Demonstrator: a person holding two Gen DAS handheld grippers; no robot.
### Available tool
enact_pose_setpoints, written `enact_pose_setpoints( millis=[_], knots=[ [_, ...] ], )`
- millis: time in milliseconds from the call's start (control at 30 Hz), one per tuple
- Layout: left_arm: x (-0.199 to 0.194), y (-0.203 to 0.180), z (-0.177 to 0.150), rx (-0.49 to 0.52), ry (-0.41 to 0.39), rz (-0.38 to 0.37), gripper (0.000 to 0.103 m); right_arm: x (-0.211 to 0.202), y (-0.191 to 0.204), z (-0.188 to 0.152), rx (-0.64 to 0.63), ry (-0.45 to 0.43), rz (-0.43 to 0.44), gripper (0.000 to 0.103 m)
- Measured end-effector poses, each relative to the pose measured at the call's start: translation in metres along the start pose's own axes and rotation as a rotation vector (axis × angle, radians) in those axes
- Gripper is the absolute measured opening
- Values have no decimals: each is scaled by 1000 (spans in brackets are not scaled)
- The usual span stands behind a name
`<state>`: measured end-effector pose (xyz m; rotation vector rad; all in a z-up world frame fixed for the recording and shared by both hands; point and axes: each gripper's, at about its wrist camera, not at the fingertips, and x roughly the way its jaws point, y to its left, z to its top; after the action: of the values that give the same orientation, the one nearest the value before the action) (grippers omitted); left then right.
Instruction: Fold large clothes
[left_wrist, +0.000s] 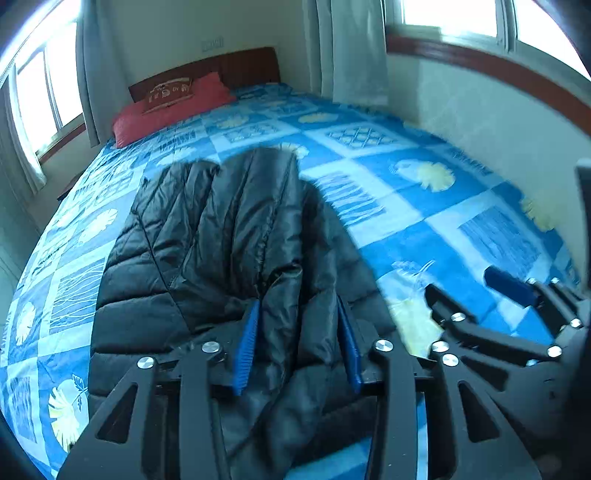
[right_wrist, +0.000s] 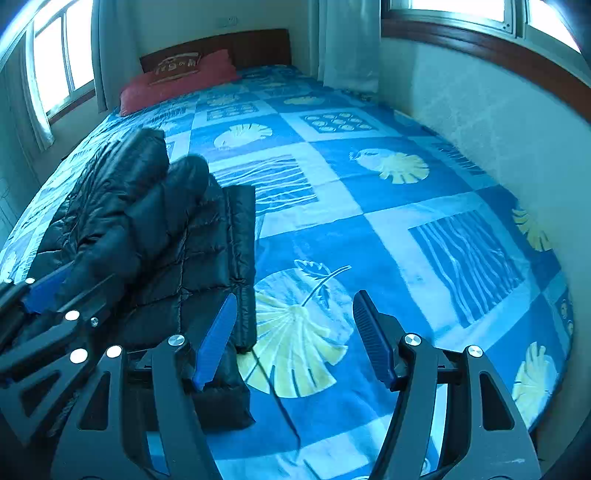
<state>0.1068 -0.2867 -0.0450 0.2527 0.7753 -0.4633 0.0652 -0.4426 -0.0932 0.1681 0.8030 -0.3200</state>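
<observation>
A black quilted puffer jacket (left_wrist: 207, 251) lies on the blue patterned bedspread (left_wrist: 406, 206), its sleeves folded over the body. My left gripper (left_wrist: 299, 332) hovers over the jacket's near end with its blue pads apart; jacket fabric bulges between them, and I see no pinch. In the right wrist view the jacket (right_wrist: 155, 236) lies at the left. My right gripper (right_wrist: 295, 314) is open and empty over the bedspread (right_wrist: 369, 221), its left finger by the jacket's right edge. The right gripper also shows in the left wrist view (left_wrist: 476, 288), and the left gripper in the right wrist view (right_wrist: 70, 284).
A red pillow (left_wrist: 170, 107) lies at the wooden headboard (left_wrist: 243, 66). A white wall (right_wrist: 498, 122) runs along the bed's right side under a window. Curtains and another window stand at the left.
</observation>
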Motion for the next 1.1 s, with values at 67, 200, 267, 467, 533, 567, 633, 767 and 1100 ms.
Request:
enact_pose_setpoints(
  millis=[67, 200, 267, 467, 533, 567, 633, 767, 1100],
  knots=[
    [-10, -5, 2, 2, -13, -29, 41, -9, -7, 1, 11, -14, -12, 65],
    [-44, -16, 2, 54, -79, -58, 42, -30, -12, 2, 15, -43, -21, 65],
    [-60, -12, 2, 63, -114, -56, 42, -42, -8, 4, 4, -67, -18, 65],
    [-98, 43, -6, -24, -196, 0, 63, -61, 25, 13, -33, -103, 53, 65],
    [-104, 69, -11, -53, -211, 56, 64, -60, 40, 15, -56, -102, 68, 65],
    [-104, 83, -14, -66, -214, 93, 65, -58, 51, 17, -68, -97, 83, 65],
    [-101, 109, -22, -104, -211, 154, 69, -52, 68, 19, -81, -83, 119, 66],
    [-80, 155, -38, -219, -156, 187, 69, -34, 97, 23, -90, -43, 168, 75],
    [-37, 183, -70, -287, -45, 153, 69, 15, 112, 9, -33, 147, 220, 78]
  ],
)
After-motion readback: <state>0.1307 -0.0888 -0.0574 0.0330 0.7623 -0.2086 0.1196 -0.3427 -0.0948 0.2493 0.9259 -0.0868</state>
